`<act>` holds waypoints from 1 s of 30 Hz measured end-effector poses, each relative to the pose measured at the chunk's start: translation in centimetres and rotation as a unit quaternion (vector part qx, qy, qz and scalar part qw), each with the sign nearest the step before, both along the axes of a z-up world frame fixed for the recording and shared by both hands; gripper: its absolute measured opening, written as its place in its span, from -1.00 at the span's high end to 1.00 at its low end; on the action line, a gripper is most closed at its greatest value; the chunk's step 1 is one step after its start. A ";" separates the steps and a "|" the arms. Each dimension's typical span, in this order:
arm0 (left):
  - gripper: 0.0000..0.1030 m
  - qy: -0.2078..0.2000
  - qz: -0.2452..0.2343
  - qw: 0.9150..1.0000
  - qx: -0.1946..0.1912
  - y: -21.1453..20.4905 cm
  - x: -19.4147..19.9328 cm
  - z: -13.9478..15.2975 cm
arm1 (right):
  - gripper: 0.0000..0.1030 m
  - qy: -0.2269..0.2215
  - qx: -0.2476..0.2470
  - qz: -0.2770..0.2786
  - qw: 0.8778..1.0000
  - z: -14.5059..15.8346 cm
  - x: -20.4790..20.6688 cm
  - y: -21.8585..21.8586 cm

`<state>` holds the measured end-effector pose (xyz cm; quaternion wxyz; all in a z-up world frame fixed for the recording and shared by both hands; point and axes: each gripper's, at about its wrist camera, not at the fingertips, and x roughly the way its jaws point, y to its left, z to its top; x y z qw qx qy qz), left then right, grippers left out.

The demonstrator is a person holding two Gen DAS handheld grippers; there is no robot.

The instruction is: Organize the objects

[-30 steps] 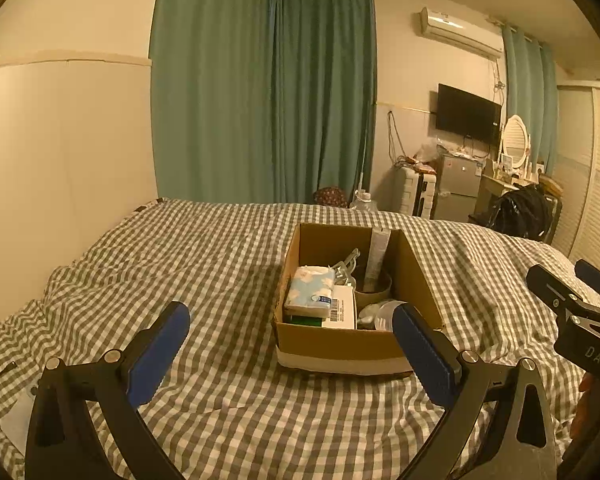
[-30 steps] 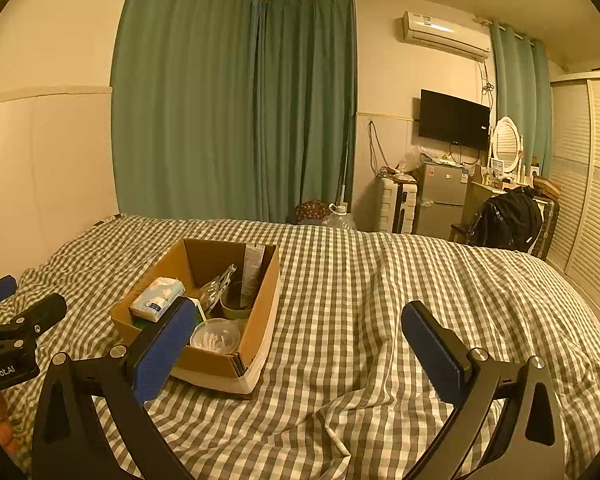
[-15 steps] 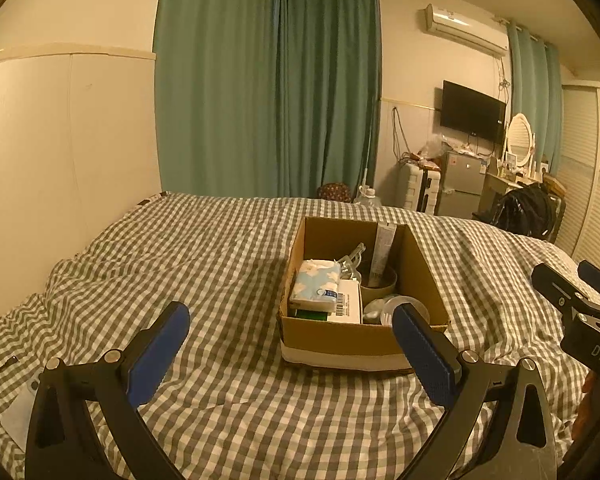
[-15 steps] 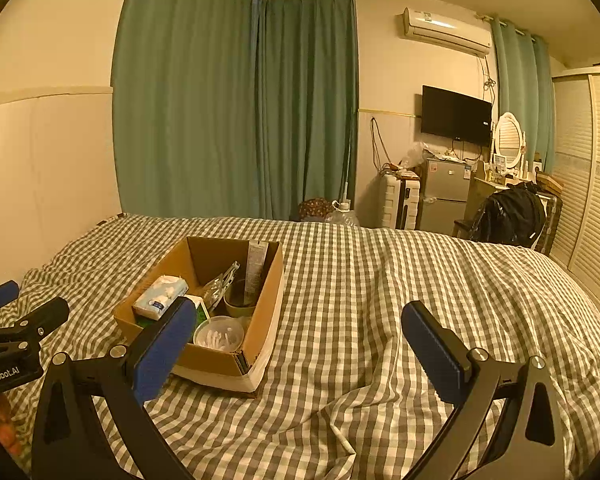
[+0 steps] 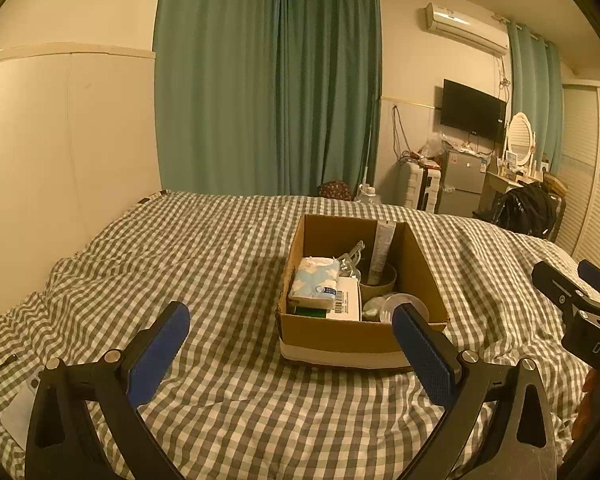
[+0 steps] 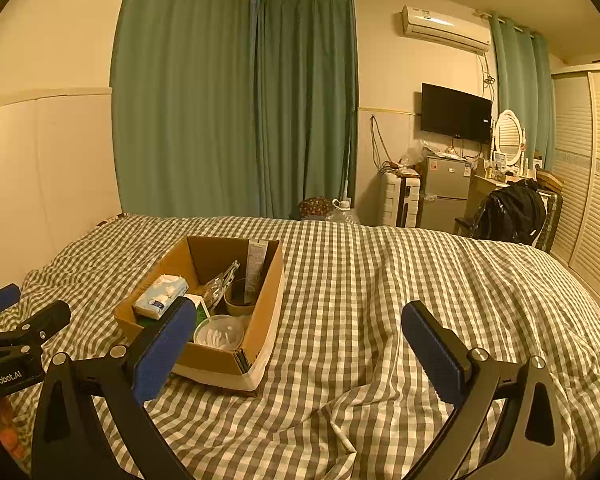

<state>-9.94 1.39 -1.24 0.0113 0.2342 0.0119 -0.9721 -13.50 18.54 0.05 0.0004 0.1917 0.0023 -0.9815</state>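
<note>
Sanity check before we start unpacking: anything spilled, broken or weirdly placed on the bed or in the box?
Nothing spilled or damaged. The cardboard box sits flat on the checked duvet, its contents jumbled: a tube leans upright in a bowl, and a tissue pack lies on top. Both tongs are open and empty.

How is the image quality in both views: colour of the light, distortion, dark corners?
Left wrist view: warm yellow light, dark corners, fisheye bending of the wall panel; the cardboard box is sharp. Right wrist view: same yellow cast and dark corners, wardrobe curved at the edge, no strong glare.
</note>
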 end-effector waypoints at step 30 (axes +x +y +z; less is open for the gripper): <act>-1.00 0.008 0.007 1.000 0.003 -0.4 0.4 0.0 | -0.99 -0.004 -0.002 0.002 1.000 0.1 0.2 -0.3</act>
